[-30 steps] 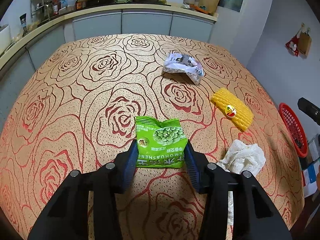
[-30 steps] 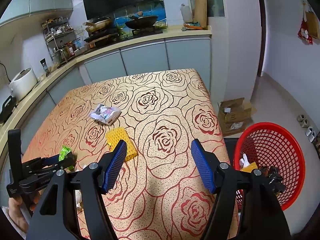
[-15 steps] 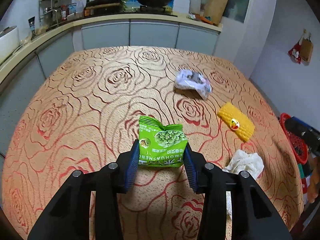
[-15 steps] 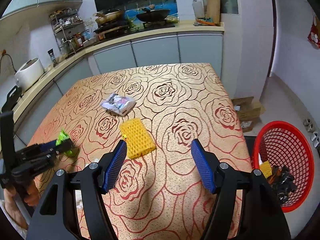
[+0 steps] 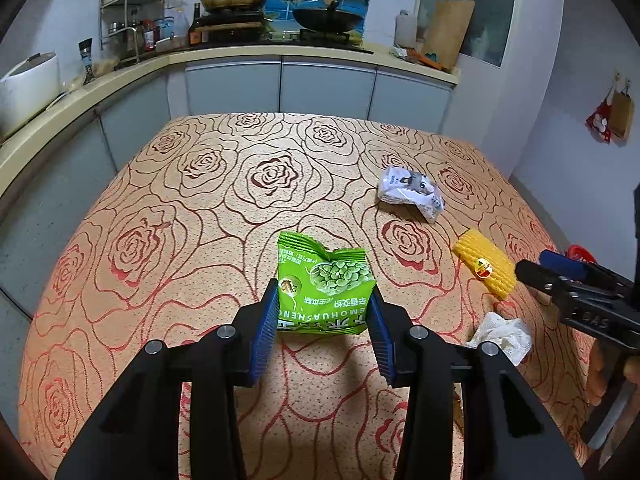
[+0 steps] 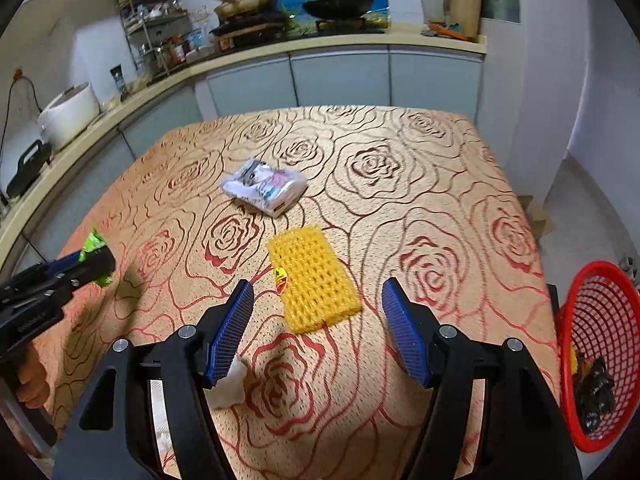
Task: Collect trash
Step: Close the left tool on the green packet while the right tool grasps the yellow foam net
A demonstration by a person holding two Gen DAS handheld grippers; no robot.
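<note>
the left gripper (image 5: 323, 312) is clamped on the green snack packet (image 5: 325, 285), pads pressing both side edges; the packet hangs clear of the rose-patterned tablecloth (image 5: 200, 200). the right gripper (image 6: 316, 320) is released, nothing between its pads, and hovers above the yellow foam net (image 6: 314, 278).

remaining trash on the cloth: the yellow foam net, a crumpled white wrapper (image 6: 264, 186) further back, and a white tissue (image 6: 230, 384) near the front edge. the red basket (image 6: 596, 352) stands off the table's right side and already holds some dark scraps.

step in hand — carry the packet to the basket:
- hold the clamp steady; the packet is light and slick, so a loosened grip would likely drop it.
- route the left gripper over or behind the right one — their paths cross on the way to the basket.
- release only once the packet is above the basket's opening, inside the rim.
- for the foam net, lower the right gripper until the pads straddle its short sides, then close gently; the mesh probably compresses easily.
</note>
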